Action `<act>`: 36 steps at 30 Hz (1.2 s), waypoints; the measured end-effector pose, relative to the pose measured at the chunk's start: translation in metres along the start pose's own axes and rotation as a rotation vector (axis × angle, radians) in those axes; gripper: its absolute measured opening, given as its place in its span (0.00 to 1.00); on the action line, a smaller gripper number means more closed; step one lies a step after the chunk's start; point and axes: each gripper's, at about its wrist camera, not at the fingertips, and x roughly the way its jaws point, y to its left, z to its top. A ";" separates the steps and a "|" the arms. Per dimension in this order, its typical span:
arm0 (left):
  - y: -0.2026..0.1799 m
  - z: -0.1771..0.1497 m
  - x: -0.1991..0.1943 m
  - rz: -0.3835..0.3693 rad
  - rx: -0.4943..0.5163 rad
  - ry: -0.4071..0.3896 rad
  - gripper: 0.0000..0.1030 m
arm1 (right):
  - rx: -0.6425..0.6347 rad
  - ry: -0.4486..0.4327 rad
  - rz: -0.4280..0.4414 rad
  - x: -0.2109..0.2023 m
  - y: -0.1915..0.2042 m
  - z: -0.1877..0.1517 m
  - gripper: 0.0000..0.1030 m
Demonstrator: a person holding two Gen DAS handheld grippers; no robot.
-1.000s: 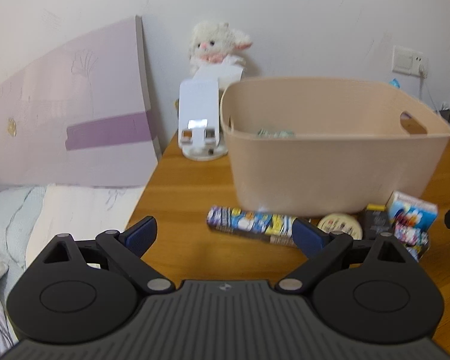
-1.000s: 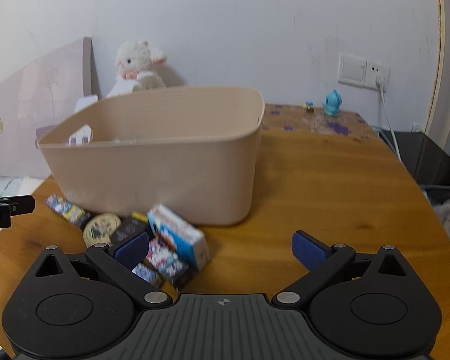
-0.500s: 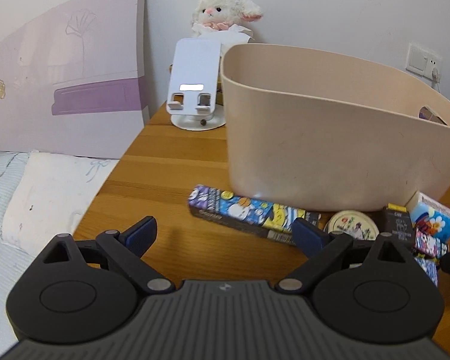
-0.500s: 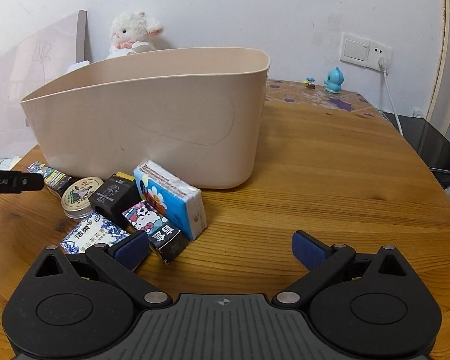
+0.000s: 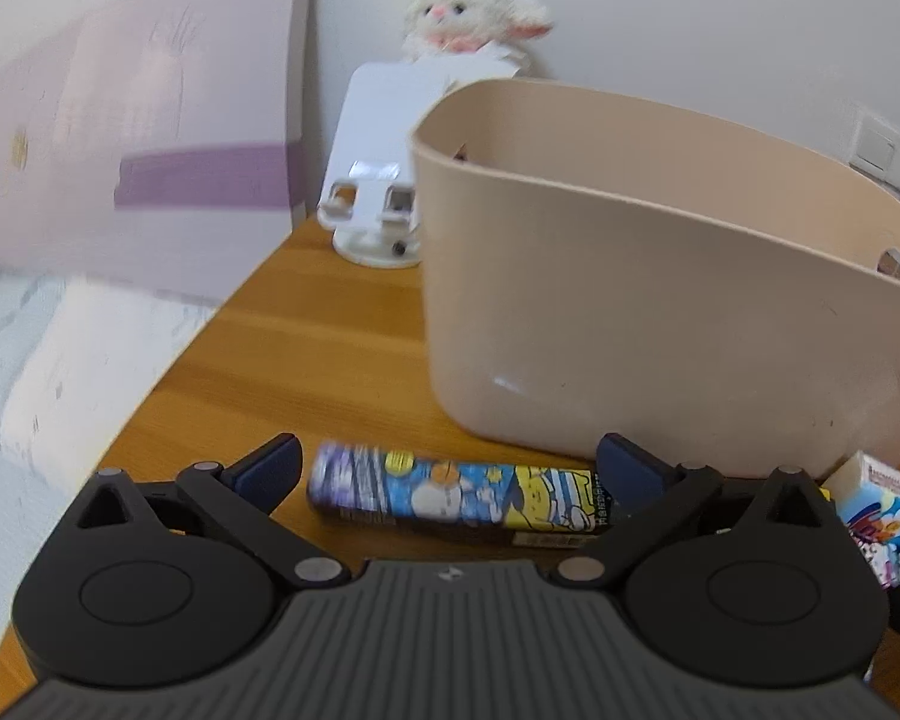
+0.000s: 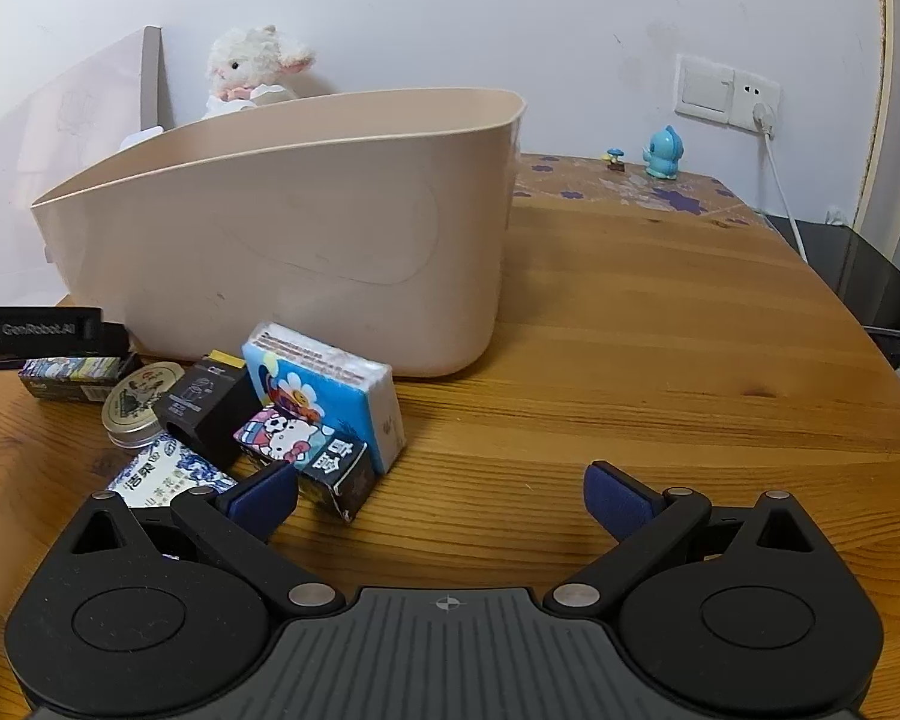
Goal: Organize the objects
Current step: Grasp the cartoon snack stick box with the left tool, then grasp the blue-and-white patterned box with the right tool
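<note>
Your left gripper [image 5: 447, 471] straddles the long printed box [image 5: 459, 495], which lies flat on the table [image 5: 306, 354] just in front of the beige bin [image 5: 660, 324]. Close off-centre and the box could pivot or skid against the bin wall. Its jaws are spread wide, gripping nothing. Your right gripper [image 6: 441, 495] is equally wide and empty; its left finger [image 6: 264, 495] sits close to the Hello Kitty box [image 6: 303, 447] and could nudge the small pile.
</note>
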 end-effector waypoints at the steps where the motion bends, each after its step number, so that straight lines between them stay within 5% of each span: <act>1: 0.004 0.001 -0.001 -0.006 -0.017 0.023 1.00 | 0.001 0.001 -0.001 0.000 0.000 0.000 1.00; 6: 0.019 0.001 -0.010 0.004 -0.021 0.080 1.00 | 0.008 -0.002 -0.002 -0.001 -0.001 -0.002 1.00; 14: 0.013 0.005 -0.017 -0.041 -0.052 -0.001 1.00 | 0.022 -0.008 0.003 -0.004 0.004 -0.003 1.00; 22: 0.005 -0.006 0.007 0.029 0.001 0.091 1.00 | 0.006 -0.020 0.028 -0.015 0.011 -0.005 1.00; 24: 0.009 -0.011 0.001 0.016 0.029 0.070 0.91 | 0.007 -0.019 0.037 -0.016 0.014 -0.007 1.00; 30: 0.027 -0.016 -0.023 -0.028 0.047 0.050 0.26 | 0.026 -0.014 0.054 -0.019 0.029 -0.015 1.00; 36: 0.037 -0.029 -0.037 -0.046 0.060 0.044 0.24 | 0.023 -0.008 0.068 -0.027 0.045 -0.020 1.00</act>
